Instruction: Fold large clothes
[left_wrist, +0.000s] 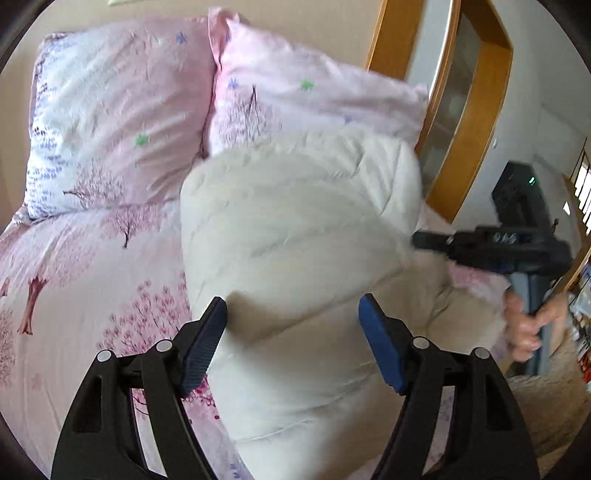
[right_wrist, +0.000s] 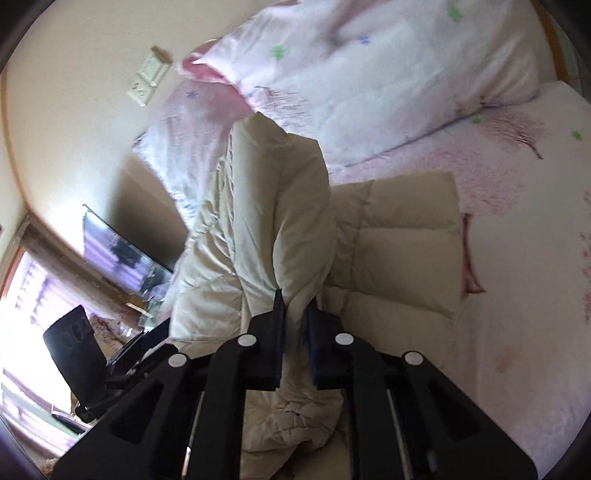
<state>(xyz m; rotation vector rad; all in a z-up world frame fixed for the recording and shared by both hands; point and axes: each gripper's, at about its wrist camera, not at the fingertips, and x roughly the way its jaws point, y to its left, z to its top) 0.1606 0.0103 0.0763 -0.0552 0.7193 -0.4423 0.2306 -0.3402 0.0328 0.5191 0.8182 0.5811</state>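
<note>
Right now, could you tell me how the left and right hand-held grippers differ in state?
The left hand-held gripper stands open and holds nothing, the cream jacket beyond its fingers; the right hand-held gripper is shut on a fold of that jacket. Both have black frames and blue pads.

A home bedroom: bed (left_wrist: 74, 295) with floral pillows (left_wrist: 110, 110).

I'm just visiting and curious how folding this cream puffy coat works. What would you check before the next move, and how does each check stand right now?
1. Right gripper clamped on the cream quilted puffer coat: ok.
2. Left gripper open, pads free of the coat: ok.
3. Coat lying flat: not ok, a part is lifted into a hump.
4. Two pink floral pillows clear of the coat: not ok, the hump is close against one.
5. Pink floral bedsheet has bare room beside the coat: ok.
6. Sleeves tucked in: cannot tell.
</note>
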